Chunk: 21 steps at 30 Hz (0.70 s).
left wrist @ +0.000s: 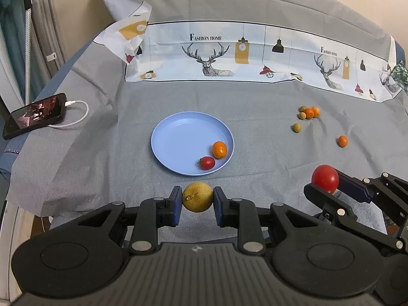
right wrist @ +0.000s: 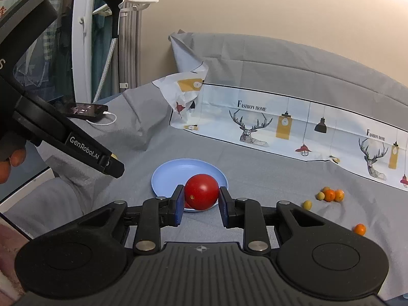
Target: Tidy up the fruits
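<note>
Plate (left wrist: 163,150) is lying just ahead of both grippers, left fingers (left wrist: 176,202) clamping a yellow fruit (left wrist: 197,196), right fingers (right wrist: 179,201) clamping a tomato (right wrist: 201,191).

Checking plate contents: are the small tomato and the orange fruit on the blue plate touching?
Apart. The left wrist view shows blue plate between small tomato and orange fruit.

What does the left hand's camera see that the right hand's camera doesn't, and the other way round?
Only the left view shows the yellow-brown fruit pinched in the left gripper, and the orange fruit and small red tomato lying in the plate. Only the right view shows a garment steamer by the wall. Both show the blue plate, the big red tomato gripped by the right gripper, the phone and loose fruits.
</note>
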Tool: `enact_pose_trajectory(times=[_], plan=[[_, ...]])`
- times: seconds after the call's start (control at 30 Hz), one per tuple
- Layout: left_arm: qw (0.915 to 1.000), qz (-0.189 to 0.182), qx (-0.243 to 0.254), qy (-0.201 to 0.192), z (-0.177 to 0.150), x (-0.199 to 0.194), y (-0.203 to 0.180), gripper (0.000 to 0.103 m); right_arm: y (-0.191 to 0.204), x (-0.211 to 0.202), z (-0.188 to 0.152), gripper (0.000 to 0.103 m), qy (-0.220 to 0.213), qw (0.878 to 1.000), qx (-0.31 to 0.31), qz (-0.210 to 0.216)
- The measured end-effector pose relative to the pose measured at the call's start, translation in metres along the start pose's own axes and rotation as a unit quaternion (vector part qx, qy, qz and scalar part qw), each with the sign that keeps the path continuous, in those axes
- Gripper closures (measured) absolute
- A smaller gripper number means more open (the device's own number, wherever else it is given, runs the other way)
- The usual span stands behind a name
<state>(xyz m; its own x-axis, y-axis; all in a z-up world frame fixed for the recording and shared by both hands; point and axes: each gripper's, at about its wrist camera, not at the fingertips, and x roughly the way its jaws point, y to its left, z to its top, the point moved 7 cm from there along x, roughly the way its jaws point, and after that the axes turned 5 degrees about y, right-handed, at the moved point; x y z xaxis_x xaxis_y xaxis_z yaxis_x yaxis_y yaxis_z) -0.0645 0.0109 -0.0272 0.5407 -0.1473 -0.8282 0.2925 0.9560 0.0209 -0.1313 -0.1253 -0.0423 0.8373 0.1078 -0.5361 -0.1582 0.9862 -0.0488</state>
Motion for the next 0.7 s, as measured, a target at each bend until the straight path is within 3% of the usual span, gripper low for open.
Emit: enact_pose_trajectory(times=[0.7], plan=[[0.9995,-0.003,-0.02,0.025,0.007,0.025,0.014,0.075,0.003,0.027,-0.005,0.074,0.04,0.999,-0.001,0.012]])
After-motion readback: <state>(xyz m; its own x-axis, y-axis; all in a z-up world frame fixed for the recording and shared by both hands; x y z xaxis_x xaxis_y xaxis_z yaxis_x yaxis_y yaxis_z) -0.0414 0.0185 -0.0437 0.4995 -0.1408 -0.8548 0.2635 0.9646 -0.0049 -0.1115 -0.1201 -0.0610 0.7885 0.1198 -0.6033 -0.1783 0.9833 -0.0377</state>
